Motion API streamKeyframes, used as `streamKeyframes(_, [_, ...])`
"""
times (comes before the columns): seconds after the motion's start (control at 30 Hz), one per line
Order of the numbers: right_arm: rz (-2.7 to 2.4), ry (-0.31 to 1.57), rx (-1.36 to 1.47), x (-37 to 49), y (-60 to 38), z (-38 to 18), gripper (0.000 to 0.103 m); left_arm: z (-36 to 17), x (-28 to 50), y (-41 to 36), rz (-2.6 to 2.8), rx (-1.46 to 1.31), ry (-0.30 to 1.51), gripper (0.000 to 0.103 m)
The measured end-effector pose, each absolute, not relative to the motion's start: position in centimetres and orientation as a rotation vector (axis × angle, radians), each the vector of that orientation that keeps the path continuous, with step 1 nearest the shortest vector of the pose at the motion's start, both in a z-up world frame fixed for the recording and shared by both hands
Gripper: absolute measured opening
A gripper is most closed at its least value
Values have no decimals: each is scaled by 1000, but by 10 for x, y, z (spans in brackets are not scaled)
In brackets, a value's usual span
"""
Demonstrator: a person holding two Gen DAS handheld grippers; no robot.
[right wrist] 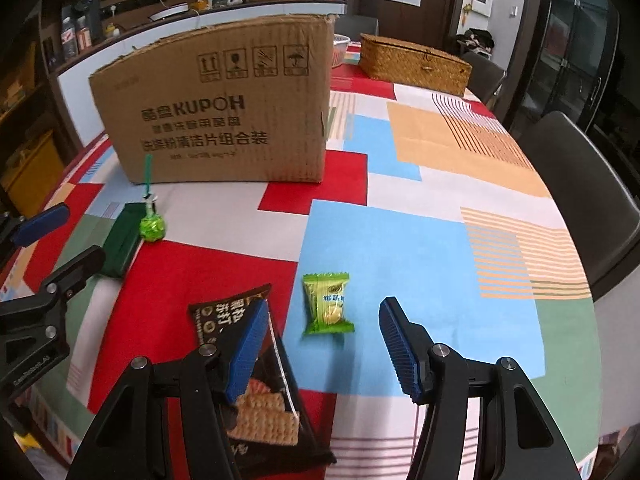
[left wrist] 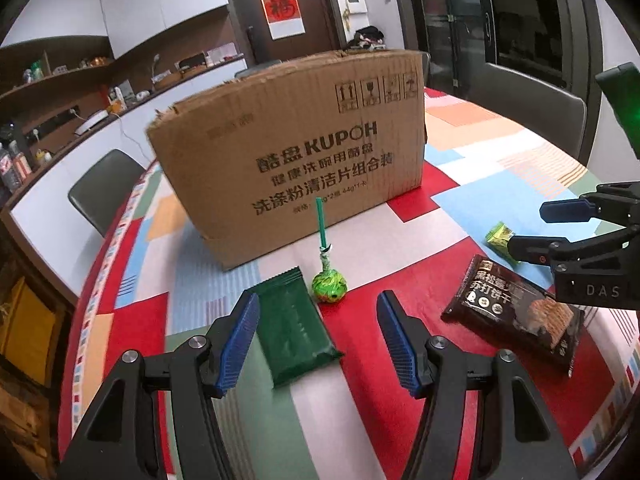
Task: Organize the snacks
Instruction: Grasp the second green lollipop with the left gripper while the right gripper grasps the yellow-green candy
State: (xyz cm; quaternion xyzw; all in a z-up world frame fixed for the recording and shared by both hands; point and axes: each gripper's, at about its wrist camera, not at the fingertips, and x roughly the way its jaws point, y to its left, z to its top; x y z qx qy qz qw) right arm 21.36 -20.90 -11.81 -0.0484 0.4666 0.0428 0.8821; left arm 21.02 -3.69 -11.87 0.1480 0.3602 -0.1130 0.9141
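My left gripper (left wrist: 320, 344) is open just above a dark green snack packet (left wrist: 296, 324) lying flat on the table; its pads do not press on the packet. A green lollipop (left wrist: 329, 286) stands stick-up just beyond it. My right gripper (right wrist: 324, 344) is open over a small light-green candy packet (right wrist: 328, 304), with nothing gripped. A dark brown cracker packet (right wrist: 248, 380) lies under its left finger. A tall cardboard box (left wrist: 288, 148) stands behind the snacks. Each view shows the other gripper at its edge: right gripper (left wrist: 536, 230), left gripper (right wrist: 68, 240).
The table carries a patterned cloth (right wrist: 420, 240) of red, blue and white blocks. A woven basket (right wrist: 416, 64) sits at the far end. Dark chairs (right wrist: 580, 184) stand along the table's sides. A counter with bottles runs along the back wall.
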Motion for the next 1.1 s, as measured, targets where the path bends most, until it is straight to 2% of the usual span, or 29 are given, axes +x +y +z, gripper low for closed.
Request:
streamKeyframes(0.07, [87, 981, -92, 218, -211, -122, 58, -124, 217, -40, -242, 309, 755, 58])
streamKeyframes(0.13, [85, 996, -83, 223, -214, -127, 53, -129, 225, -42, -253, 309, 771, 55])
streamKeyframes(0.47, [95, 1050, -74, 237, -215, -147, 41, -147, 253, -47, -267, 307, 821, 41])
streamKeyframes(0.57, [97, 1049, -75, 239, -215, -150, 40, -153, 258, -48, -274, 308, 845, 38])
streamKeyframes(0.7, [102, 1041, -85, 241, -214, -150, 33, -156, 261, -48, -273, 306, 856, 36])
streamKeyframes(0.87, [115, 1036, -88, 241, -211, -150, 26, -155, 265, -48, -269, 305, 858, 27])
streamKeyframes(1.1, [121, 1034, -82, 238, -210, -148, 22, -150, 264, -48, -291, 287, 863, 26])
